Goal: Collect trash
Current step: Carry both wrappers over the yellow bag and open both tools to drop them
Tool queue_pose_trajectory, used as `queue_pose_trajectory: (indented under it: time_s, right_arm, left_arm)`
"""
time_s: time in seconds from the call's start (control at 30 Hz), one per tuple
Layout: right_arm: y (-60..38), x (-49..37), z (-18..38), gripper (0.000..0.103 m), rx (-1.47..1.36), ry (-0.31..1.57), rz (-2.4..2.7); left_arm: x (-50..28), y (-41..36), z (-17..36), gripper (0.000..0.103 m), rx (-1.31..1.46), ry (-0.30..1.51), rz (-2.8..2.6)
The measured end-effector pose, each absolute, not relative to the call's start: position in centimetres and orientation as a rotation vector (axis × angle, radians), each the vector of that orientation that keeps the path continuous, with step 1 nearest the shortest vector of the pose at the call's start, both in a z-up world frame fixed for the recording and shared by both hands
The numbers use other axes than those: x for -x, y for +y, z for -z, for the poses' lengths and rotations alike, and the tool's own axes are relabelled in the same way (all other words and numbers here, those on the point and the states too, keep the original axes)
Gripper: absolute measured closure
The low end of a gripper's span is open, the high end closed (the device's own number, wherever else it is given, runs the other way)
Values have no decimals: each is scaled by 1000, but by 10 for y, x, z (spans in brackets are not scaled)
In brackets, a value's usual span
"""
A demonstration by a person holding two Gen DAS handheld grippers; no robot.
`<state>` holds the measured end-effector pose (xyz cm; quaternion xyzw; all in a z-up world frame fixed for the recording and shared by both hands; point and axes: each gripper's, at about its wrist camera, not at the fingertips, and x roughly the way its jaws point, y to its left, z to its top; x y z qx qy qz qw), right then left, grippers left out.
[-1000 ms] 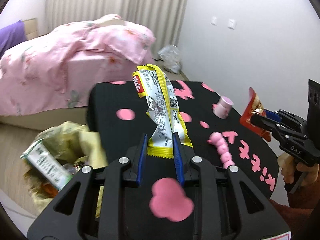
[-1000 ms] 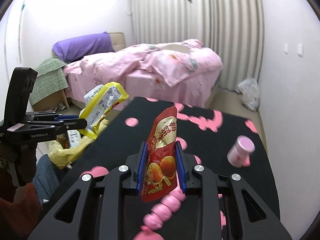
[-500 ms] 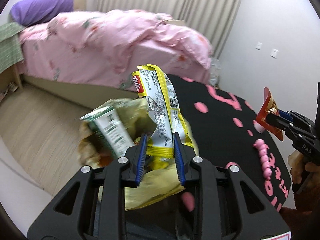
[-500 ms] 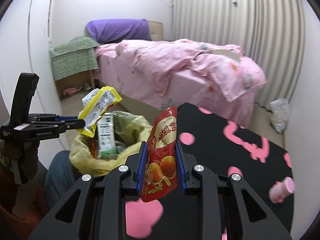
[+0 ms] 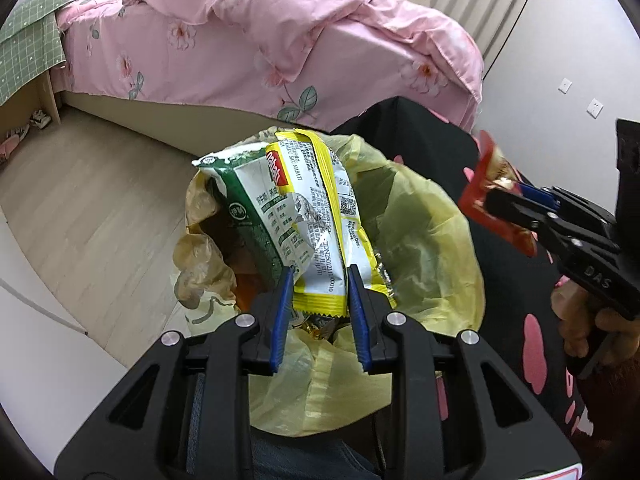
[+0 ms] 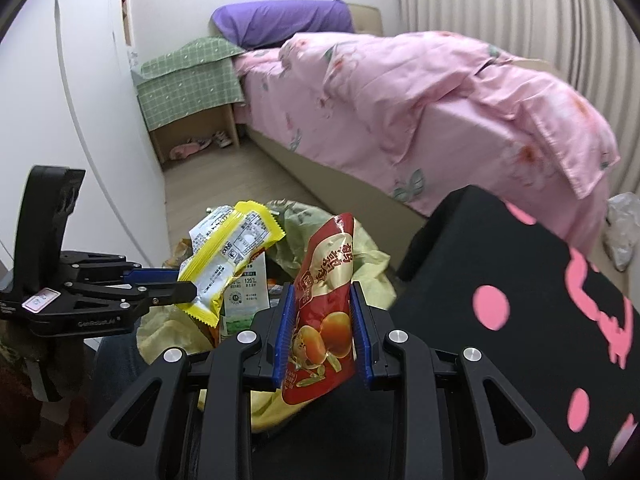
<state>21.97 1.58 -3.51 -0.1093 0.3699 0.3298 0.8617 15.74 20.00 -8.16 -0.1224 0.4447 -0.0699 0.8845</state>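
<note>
Both loads have been carried from over the black table point(image 6: 520, 280) to the yellow bin bag point(image 5: 420, 216), so release is judged imminent. The left gripper point(image 5: 320, 296) is clamped on the yellow wrapper point(image 5: 316, 208) above the bag's mouth; the right gripper point(image 6: 320, 332) is clamped on the red packet point(image 6: 324, 292) beside its rim. A green-and-white carton point(image 5: 256, 216) and other wrappers are already contained.
</note>
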Motion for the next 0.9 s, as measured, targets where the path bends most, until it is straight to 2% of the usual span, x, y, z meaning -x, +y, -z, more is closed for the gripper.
queue_pose_trajectory:
  time_s: [0.37, 0.47, 0.63, 0.7, 0.73, 0.9]
  right_arm:
    - [35, -233, 64, 76, 302, 817, -717]
    - [35, -235, 69, 74, 305, 849, -730]
    - [35, -232, 70, 61, 325, 839, -723]
    - [32, -231, 68, 50, 313, 830, -725]
    - [31, -230, 66, 48, 305, 824, -726]
    - [17, -224, 49, 46, 236, 772, -711]
  left_arm:
    - [-174, 206, 91, 76, 305, 945, 191]
    - [-174, 208, 87, 66, 332, 930, 209]
    - [-170, 215, 80, 40, 385, 915, 192]
    - [-167, 216, 74, 36, 377, 899, 158]
    - [-165, 216, 72, 34, 375, 892, 142]
    - [-158, 216, 52, 30, 347, 831, 34]
